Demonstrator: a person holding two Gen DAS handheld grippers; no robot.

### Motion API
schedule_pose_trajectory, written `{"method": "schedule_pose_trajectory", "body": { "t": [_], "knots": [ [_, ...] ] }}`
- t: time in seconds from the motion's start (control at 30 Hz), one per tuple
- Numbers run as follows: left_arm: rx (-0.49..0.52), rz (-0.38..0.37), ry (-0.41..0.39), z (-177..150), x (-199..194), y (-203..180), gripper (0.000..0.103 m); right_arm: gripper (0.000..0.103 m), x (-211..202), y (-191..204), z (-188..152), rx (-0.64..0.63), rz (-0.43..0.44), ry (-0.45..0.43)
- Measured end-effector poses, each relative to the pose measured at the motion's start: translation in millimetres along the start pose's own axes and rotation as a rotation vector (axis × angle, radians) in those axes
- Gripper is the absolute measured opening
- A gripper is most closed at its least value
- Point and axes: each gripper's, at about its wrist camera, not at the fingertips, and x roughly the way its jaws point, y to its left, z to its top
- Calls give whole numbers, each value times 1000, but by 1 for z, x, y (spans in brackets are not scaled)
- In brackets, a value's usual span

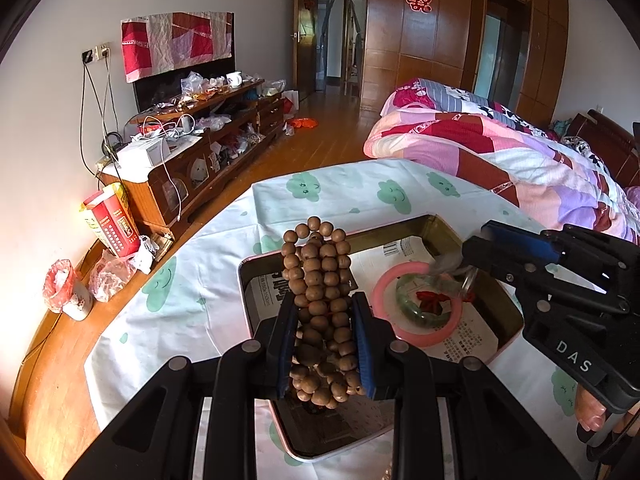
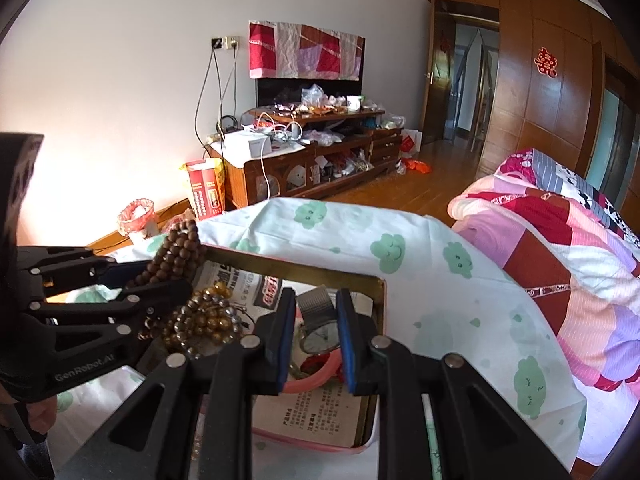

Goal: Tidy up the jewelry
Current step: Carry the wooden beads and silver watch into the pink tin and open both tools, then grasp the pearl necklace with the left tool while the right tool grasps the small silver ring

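I am gripping a bunched strand of wooden beads (image 1: 322, 312) in my left jaws, the blue pads (image 1: 362, 344) pressing it from both sides so the coil is standing up between them, its long axis running along the fingers and up past the tips. My left gripper (image 1: 325, 346) is hanging over the near-left part of the tin tray (image 1: 508, 312), so the beads are sitting directly above the newspaper lining, with the drop spot straight below the jaws.

My right gripper (image 2: 311, 340) is closing on a watch (image 2: 318, 336): the dial is sitting between the blue pads and the mesh strap is sticking up past the tips. I am reading that as a grip, though I cannot tell how firmly the pads are biting. It is hovering over the pink bangle (image 1: 416, 304) and the green bangle (image 1: 426, 298) lying inside it on the tray's right half.

A cluster of golden beads (image 2: 208, 320) is lying in the tray between the two tools. The tray is resting on the cloud-print cloth (image 1: 352, 192) covering the desk. Each hand is nearer its own side of the tray, so I am judging both pieces as going straight down
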Motion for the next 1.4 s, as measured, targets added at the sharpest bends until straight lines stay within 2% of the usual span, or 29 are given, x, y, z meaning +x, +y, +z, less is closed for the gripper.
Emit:
{"method": "schedule_pose_trajectory", "body": {
  "t": [0.13,0.2,0.27,0.3,0.7,0.8,1.1,1.23,1.4],
  "knots": [
    [-7,10,9,-1,1,0,34,23,3,-2,-2,7,-5,14],
    [-8,24,-1,-2,-2,0,51,26,2,-4,-4,10,-12,16],
    [-11,35,-16,-3,-5,0,63,43,1,-5,-5,15,-15,17],
    [-12,36,-20,-3,-6,0,64,46,0,-7,-7,21,-14,15],
    [-32,65,-11,-12,-14,6,65,50,-10,-9,-21,54,-39,32],
    [-50,91,-12,-18,-22,11,65,50,-16,-10,-27,67,-49,41],
    [-73,193,-11,-54,-52,21,65,54,-40,-1,-53,71,-56,60],
    [-31,205,3,-69,-57,11,65,59,-48,5,-66,88,-48,69],
    [-29,188,58,-86,-50,5,65,59,-45,11,-80,96,-39,106]
  ]
}}
